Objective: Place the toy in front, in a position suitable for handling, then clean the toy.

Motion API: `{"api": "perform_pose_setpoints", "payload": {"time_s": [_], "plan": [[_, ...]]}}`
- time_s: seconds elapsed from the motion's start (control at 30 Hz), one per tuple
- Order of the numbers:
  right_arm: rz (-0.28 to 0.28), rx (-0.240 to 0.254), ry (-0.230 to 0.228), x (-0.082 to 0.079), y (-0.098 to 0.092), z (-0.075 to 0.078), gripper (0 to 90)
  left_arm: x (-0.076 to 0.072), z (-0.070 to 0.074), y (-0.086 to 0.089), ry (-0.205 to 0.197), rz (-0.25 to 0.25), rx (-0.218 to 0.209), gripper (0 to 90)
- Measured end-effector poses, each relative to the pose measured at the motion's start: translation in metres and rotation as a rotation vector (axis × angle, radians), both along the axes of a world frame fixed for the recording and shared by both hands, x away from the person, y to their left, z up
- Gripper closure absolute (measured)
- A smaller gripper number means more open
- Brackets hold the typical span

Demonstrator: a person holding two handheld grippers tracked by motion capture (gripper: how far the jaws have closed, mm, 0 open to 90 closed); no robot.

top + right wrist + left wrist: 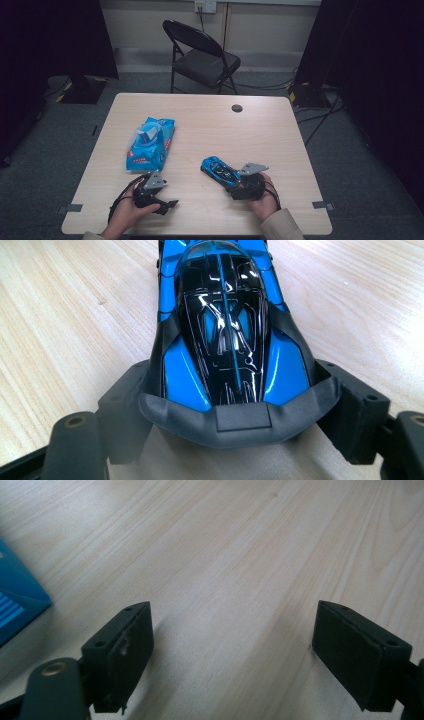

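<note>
Item: blue and black toy race car (227,335), at five o'clock on our tabletop (210,125), tail clamped in our right claw (232,405). Left claw (232,650): jaws apart over bare wood at seven o'clock. Blue snack bag (149,142) at nine o'clock.

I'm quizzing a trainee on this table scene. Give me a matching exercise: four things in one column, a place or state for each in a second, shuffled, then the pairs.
Things:
1. toy car
2. snack bag
3. left gripper
4. folding chair

Places or states:
A. on the floor beyond the far edge of the table
B. fingers wide apart over bare wood, nothing between them
C. lying flat on the table's left half
D. rear end between the fingers of the right gripper

Pairs: 1-D, 2-C, 3-B, 4-A
</note>
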State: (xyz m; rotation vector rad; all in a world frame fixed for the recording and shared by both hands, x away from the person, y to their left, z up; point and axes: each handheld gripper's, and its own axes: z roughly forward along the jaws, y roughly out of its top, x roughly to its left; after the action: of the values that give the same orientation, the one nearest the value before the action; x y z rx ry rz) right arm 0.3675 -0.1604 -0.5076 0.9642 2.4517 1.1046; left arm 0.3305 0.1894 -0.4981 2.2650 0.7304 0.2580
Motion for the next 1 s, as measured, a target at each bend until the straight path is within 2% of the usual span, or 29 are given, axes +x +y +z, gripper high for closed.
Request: {"api": "perform_pose_setpoints", "payload": {"time_s": [0.13, 0.3, 0.43, 0.5, 0.57, 0.63, 0.73, 0.77, 0.83, 1.0], "plan": [[0.0, 0.0, 0.0, 0.0, 0.0, 0.0, 23.8, 0.001, 0.004, 0.001, 0.002, -0.004, -0.012, 16.0], [0.0, 0.0, 0.0, 0.0, 0.0, 0.0, 23.8, 0.003, 0.012, 0.004, 0.024, 0.022, -0.036, 16.0], [0.0, 0.0, 0.0, 0.0, 0.0, 0.0, 23.8, 0.009, 0.025, 0.007, 0.036, 0.044, -0.044, 16.0], [0.0, 0.0, 0.0, 0.0, 0.0, 0.0, 23.8, 0.013, 0.032, 0.01, 0.047, 0.064, -0.067, 16.0], [-0.001, 0.0, 0.001, 0.0, 0.0, 0.0, 23.8, 0.017, 0.038, 0.012, 0.062, 0.08, -0.072, 16.1], [-0.002, 0.0, 0.001, 0.0, 0.0, 0.0, 23.8, 0.022, 0.042, 0.013, 0.062, 0.095, -0.077, 16.2], [-0.002, 0.0, 0.0, 0.0, 0.0, 0.0, 23.8, 0.027, 0.048, 0.013, 0.047, 0.089, -0.062, 16.1], [-0.002, 0.0, 0.0, 0.0, 0.0, 0.0, 23.8, 0.028, 0.05, 0.013, 0.055, 0.092, -0.068, 16.2], [-0.002, 0.0, 0.0, 0.0, 0.0, 0.0, 23.8, 0.032, 0.054, 0.014, 0.041, 0.091, -0.065, 16.2], [-0.002, 0.0, 0.001, 0.0, 0.0, 0.0, 23.8, 0.042, 0.065, 0.019, 0.034, 0.118, -0.076, 16.2]]}}
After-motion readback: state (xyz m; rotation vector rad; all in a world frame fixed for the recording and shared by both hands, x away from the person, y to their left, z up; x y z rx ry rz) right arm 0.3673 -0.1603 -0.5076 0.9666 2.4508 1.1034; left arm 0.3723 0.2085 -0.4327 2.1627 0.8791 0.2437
